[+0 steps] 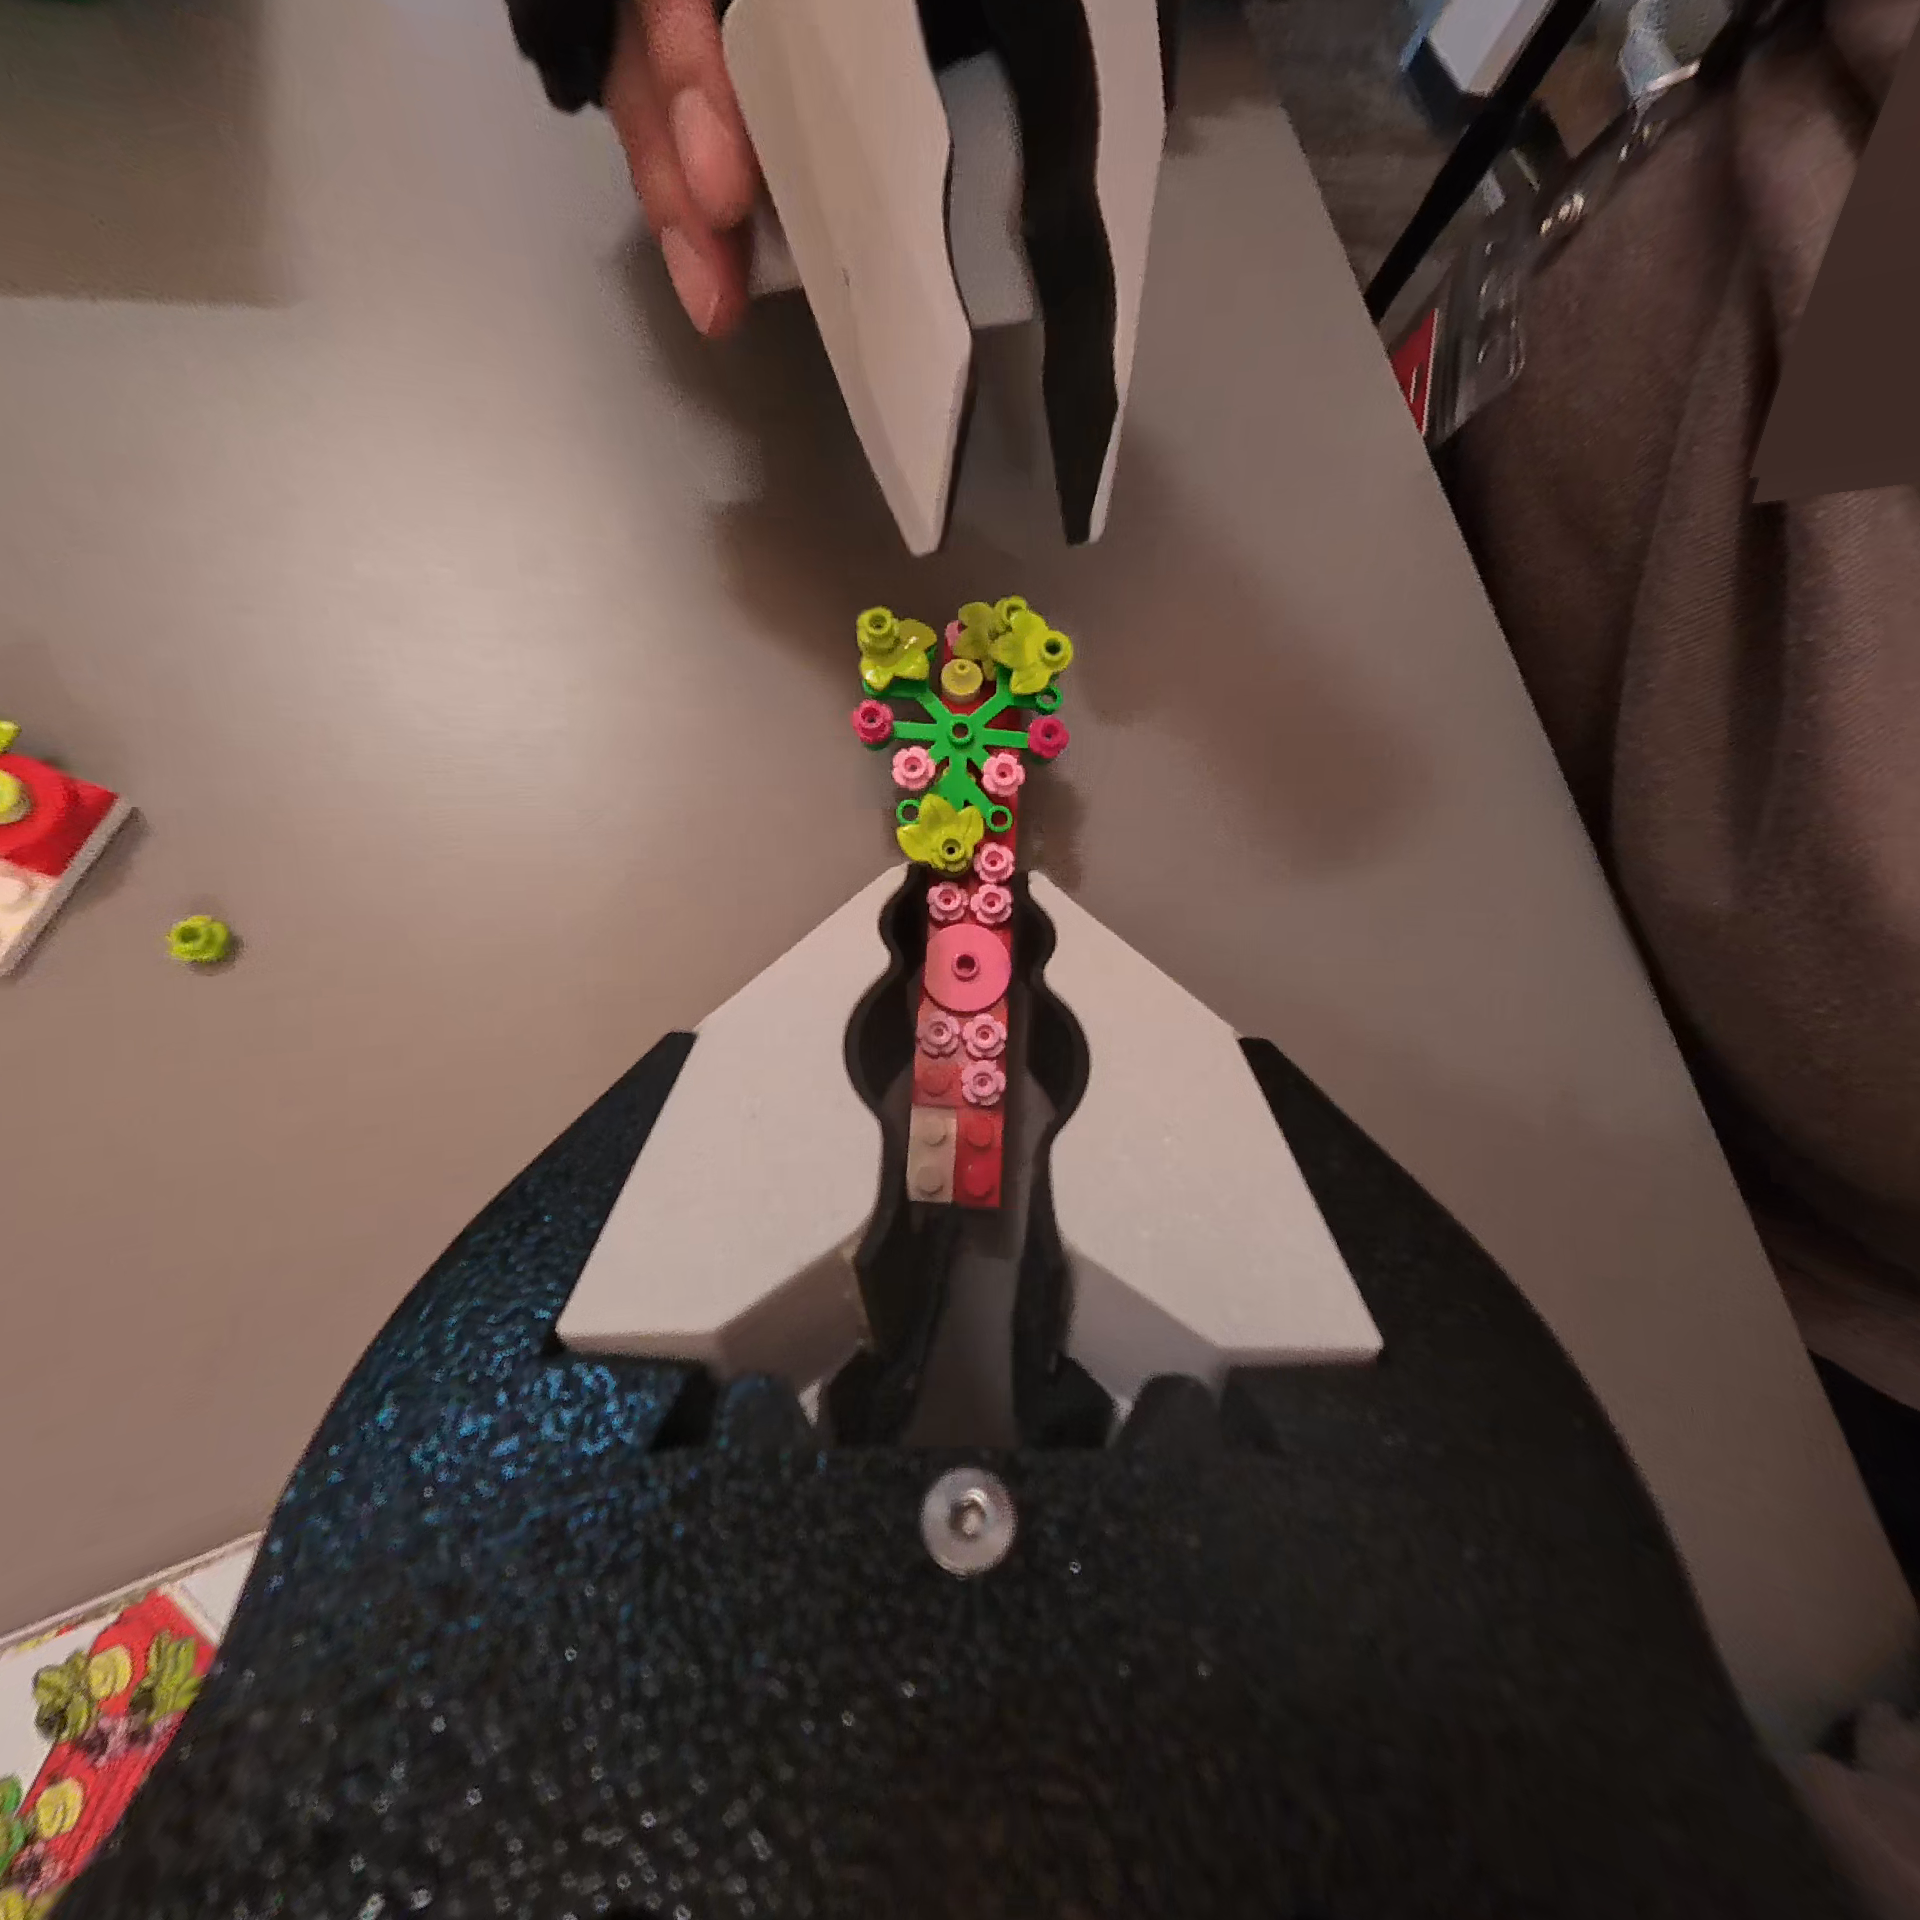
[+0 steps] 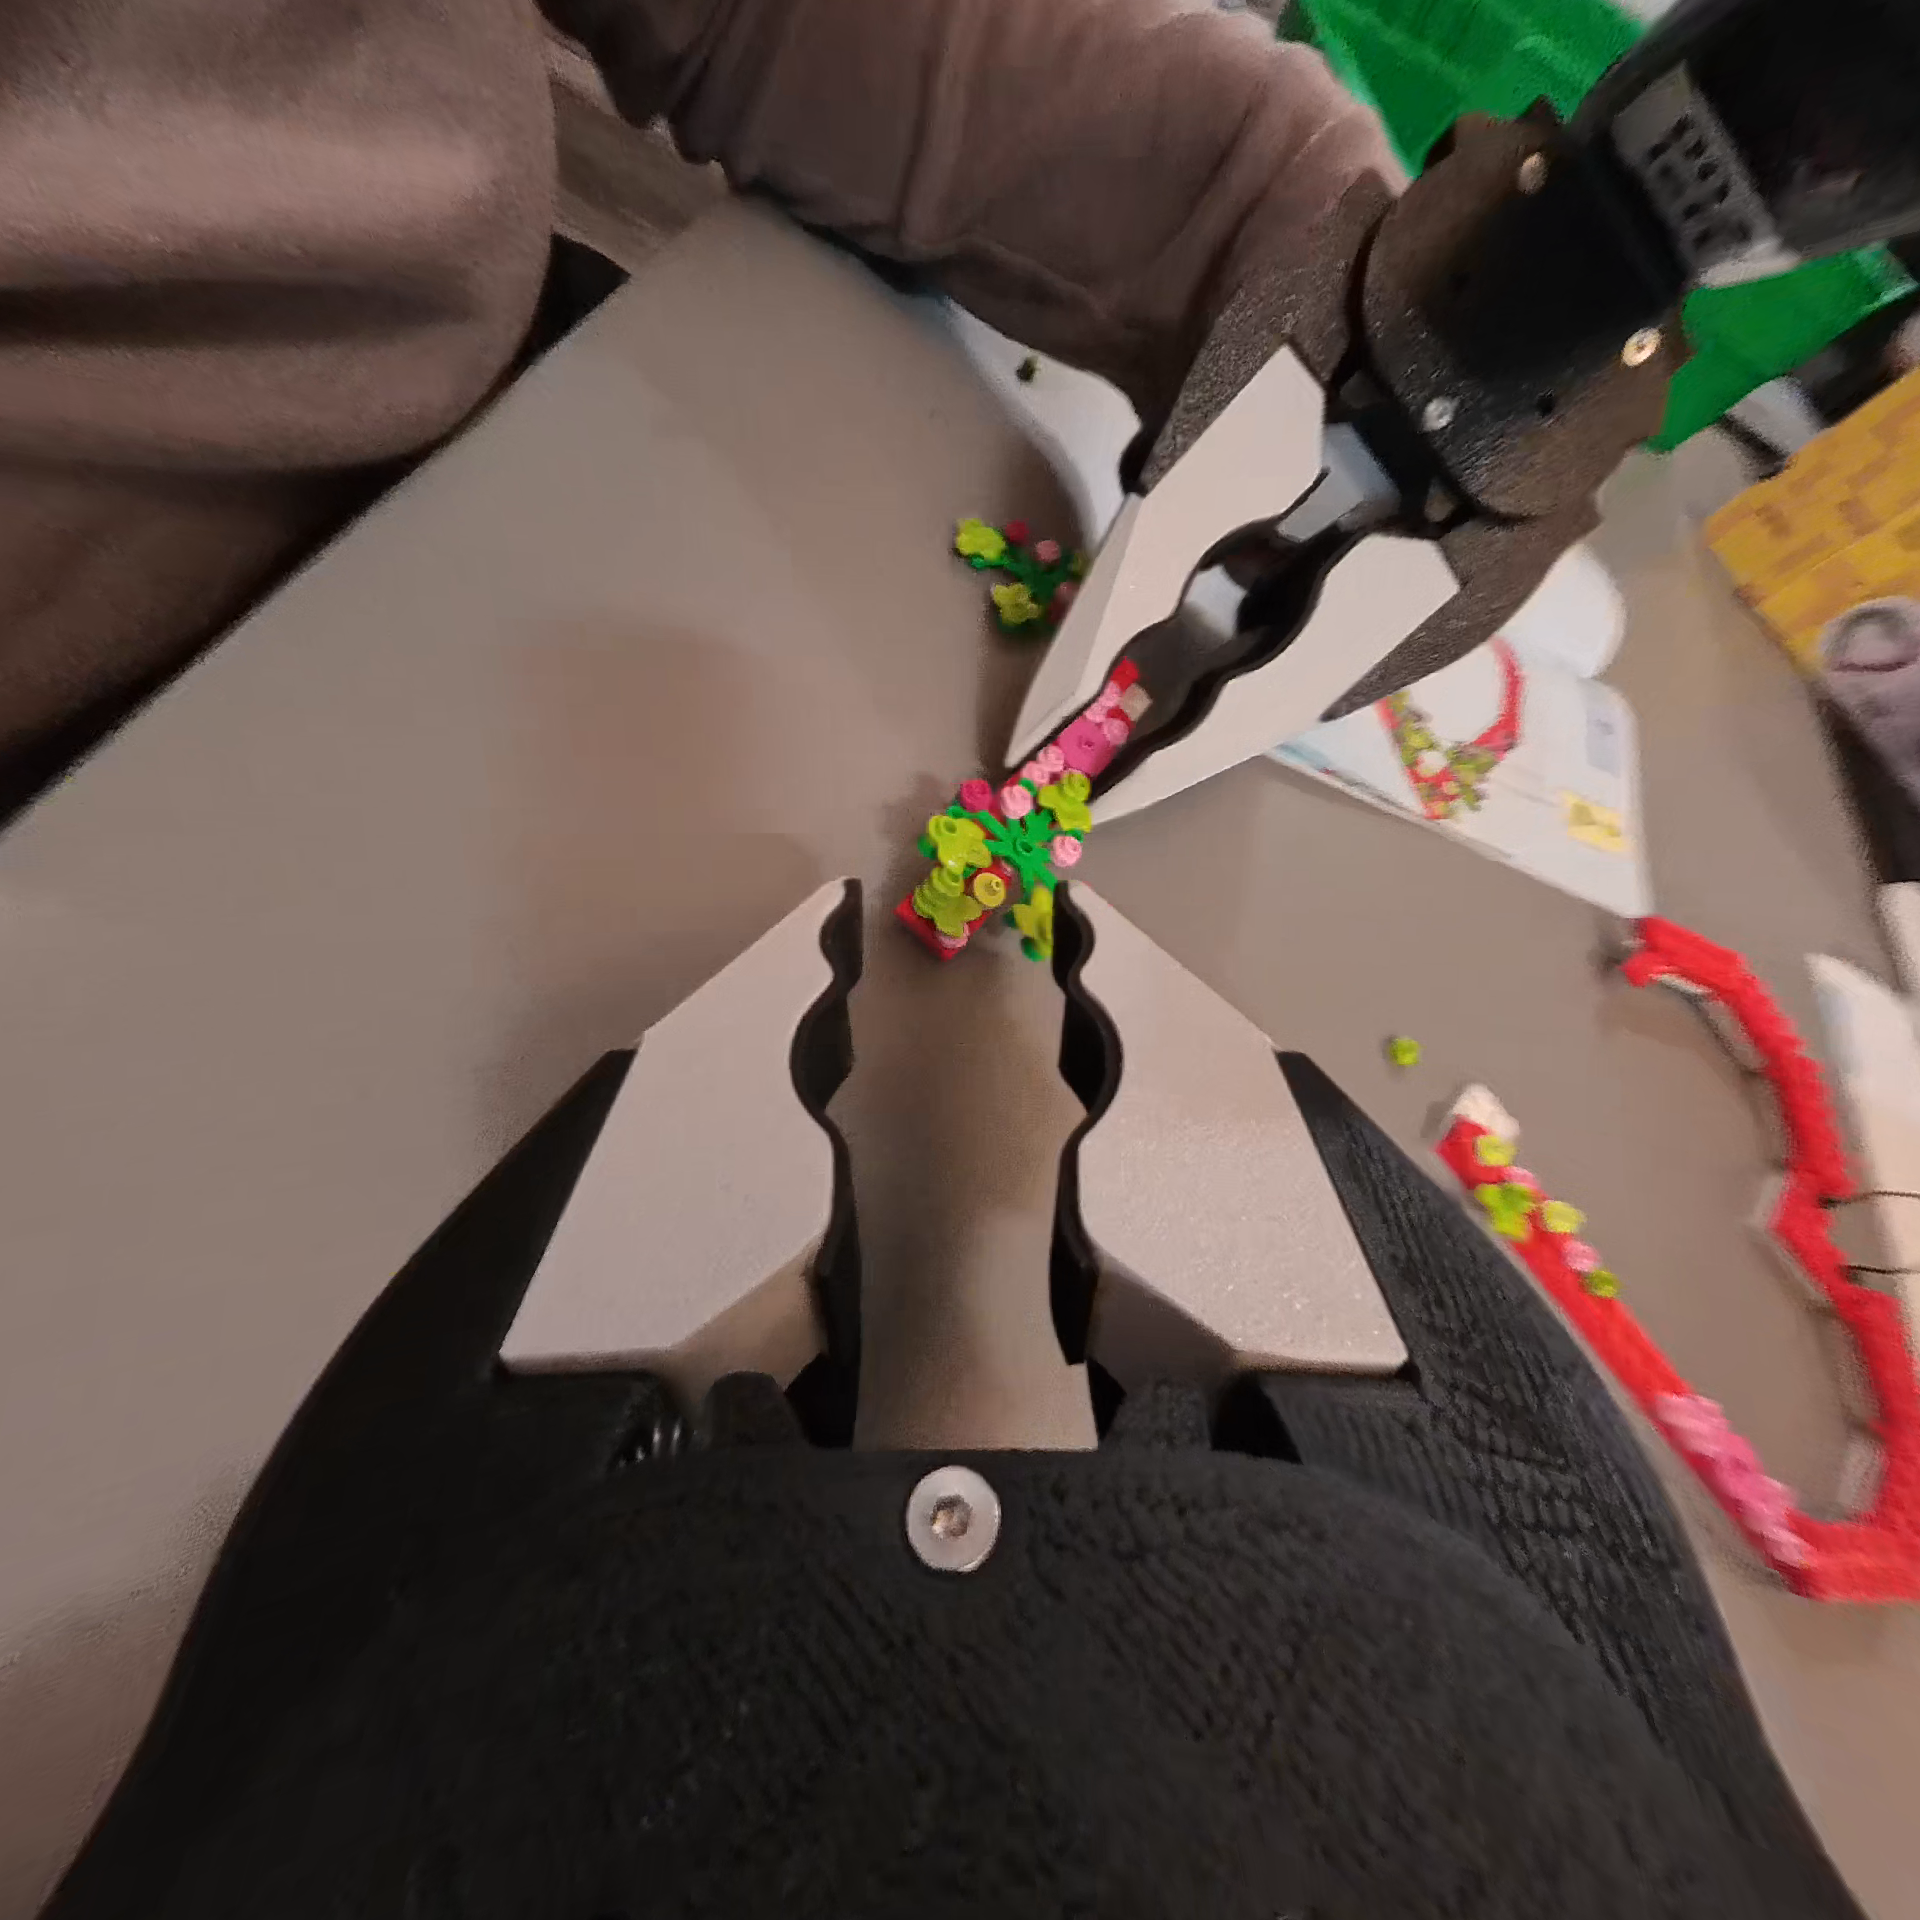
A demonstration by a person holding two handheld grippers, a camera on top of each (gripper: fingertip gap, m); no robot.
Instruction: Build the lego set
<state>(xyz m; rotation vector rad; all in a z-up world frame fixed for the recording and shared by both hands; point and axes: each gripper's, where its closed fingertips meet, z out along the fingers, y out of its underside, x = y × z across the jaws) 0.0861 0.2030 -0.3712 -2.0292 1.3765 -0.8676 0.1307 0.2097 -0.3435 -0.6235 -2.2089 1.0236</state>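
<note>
Left gripper clamps a red lego strip topped with pink flowers and lime leaves, above the tabletop. Right gripper, parted with nothing held, hovers at the strip's leafy end.

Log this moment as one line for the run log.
left gripper: shut on red flower strip | right gripper: open, empty, beside strip's leafy end | table
</note>
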